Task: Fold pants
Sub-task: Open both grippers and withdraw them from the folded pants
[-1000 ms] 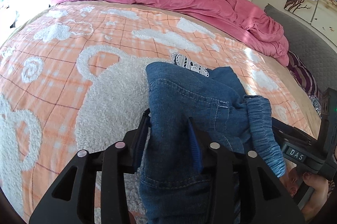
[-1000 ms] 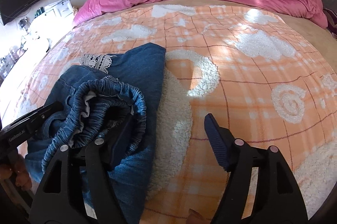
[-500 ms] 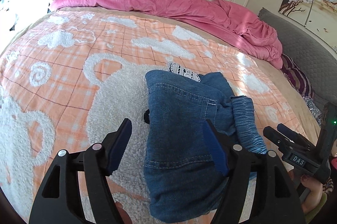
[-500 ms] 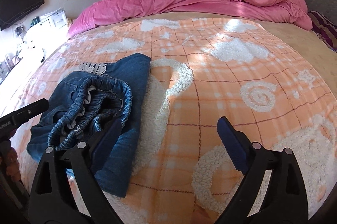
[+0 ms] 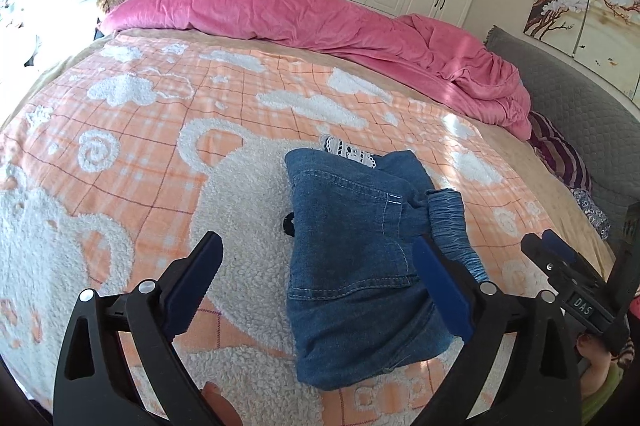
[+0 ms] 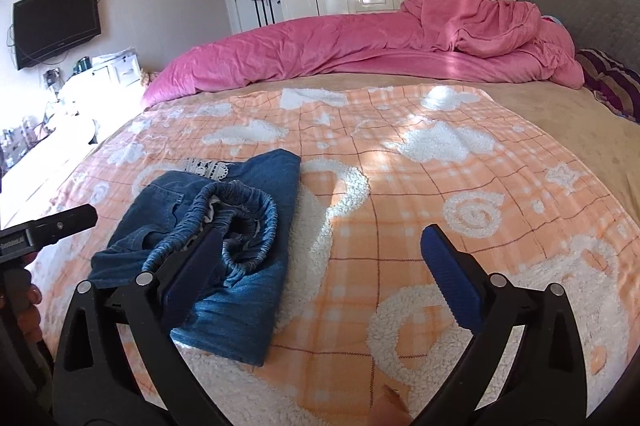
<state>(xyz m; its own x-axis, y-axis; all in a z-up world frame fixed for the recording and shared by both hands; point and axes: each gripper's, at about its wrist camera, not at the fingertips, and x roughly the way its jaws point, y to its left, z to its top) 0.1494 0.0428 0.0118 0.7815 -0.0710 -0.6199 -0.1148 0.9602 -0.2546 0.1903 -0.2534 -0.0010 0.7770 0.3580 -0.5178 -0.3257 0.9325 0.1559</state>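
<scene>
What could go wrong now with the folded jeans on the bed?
1. The left gripper has just been opening, and one of its fingers hangs over the jeans; it might snag them.
2. The elastic waistband bulges loose on top, so the fold may spring open.
3. The fleece blanket is soft; the bundle could slump.

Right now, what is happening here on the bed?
A person is folding blue denim pants on an orange checked blanket with two handheld grippers. The pants lie folded into a small bundle. The left gripper and the right gripper have just been opening and now stand wide open, with nothing held.
</scene>
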